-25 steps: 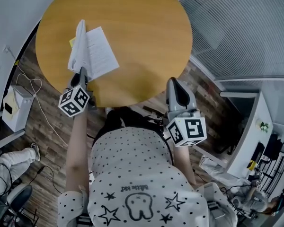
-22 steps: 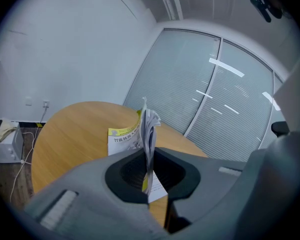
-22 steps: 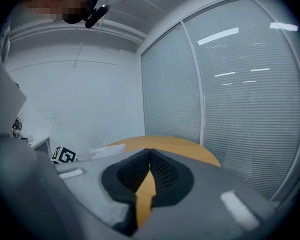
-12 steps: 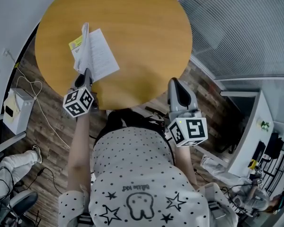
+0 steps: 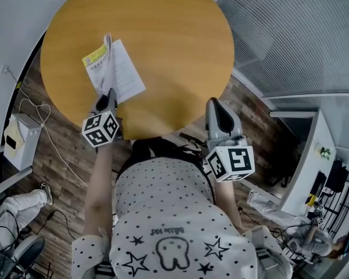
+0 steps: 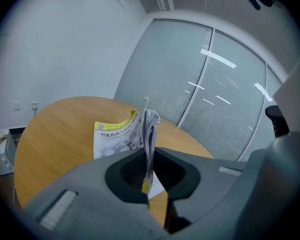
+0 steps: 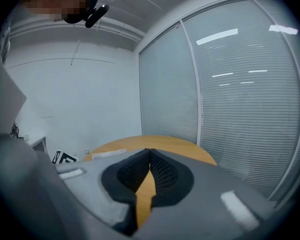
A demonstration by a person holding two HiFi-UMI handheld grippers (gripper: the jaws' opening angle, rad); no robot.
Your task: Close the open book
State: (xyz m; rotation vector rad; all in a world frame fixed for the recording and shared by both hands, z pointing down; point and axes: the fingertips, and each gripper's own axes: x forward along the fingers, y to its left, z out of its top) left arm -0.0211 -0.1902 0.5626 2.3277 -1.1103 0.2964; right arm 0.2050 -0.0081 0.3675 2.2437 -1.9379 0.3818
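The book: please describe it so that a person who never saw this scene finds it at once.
Look at the round wooden table; near its left edge, in the head view, lies the book, thin and white-paged. It is the only thing on the table, its cover has a yellow band, and the left hand-held gripper pinches its raised pages.

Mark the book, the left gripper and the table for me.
book (image 5: 123, 74), head view, on the white right-hand page.
left gripper (image 6: 148, 155), left gripper view, between its jaw tips, shut on the book.
table (image 5: 174, 51), head view, on bare wood.
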